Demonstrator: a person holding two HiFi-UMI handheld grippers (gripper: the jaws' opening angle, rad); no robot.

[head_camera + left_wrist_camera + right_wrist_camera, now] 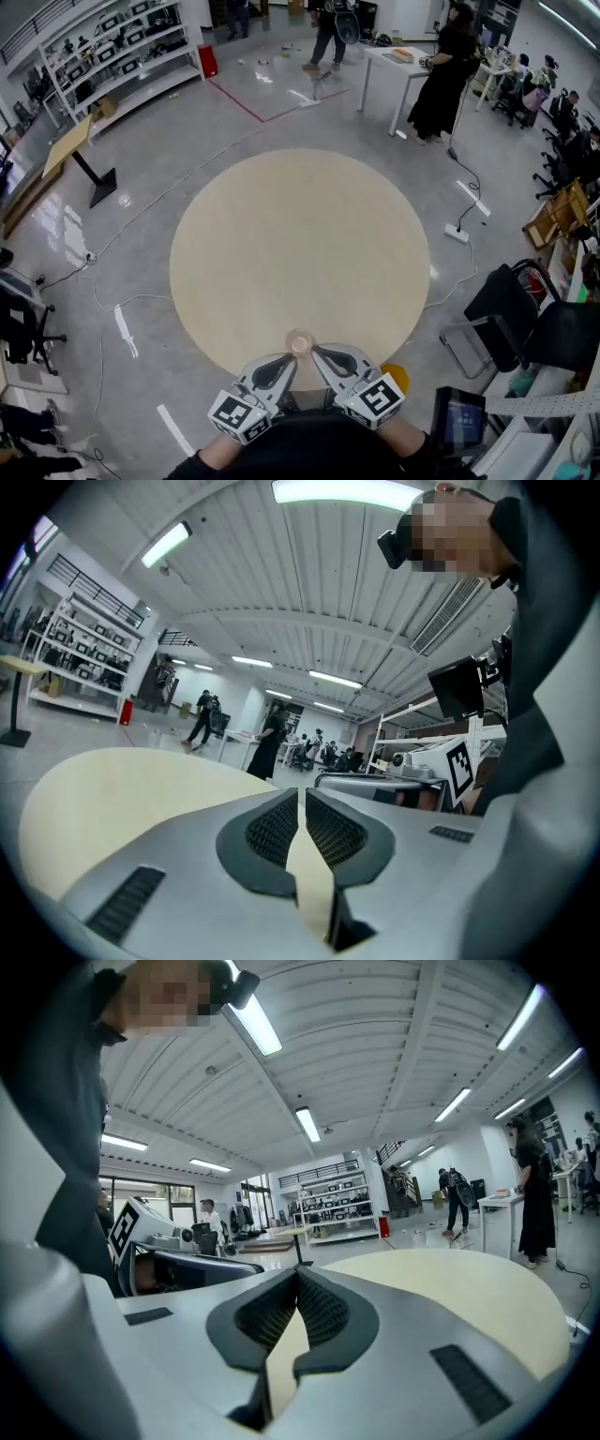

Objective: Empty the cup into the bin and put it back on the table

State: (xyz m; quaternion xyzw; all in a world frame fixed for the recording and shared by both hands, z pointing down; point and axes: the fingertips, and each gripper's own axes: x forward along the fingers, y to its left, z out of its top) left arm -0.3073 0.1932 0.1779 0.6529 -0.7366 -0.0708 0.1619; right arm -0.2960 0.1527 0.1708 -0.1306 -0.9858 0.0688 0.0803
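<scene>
The jaws of the left gripper [302,794] and the right gripper [296,1274] are shut, with nothing in them. Just past their tips, the cup [299,343] stands at the near edge of the round counter [300,234].

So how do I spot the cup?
Find the big round beige table. At its near edge, the left tool and right tool point together. The cup is the small pale brown round thing by their tips, the only thing on the table.
</scene>
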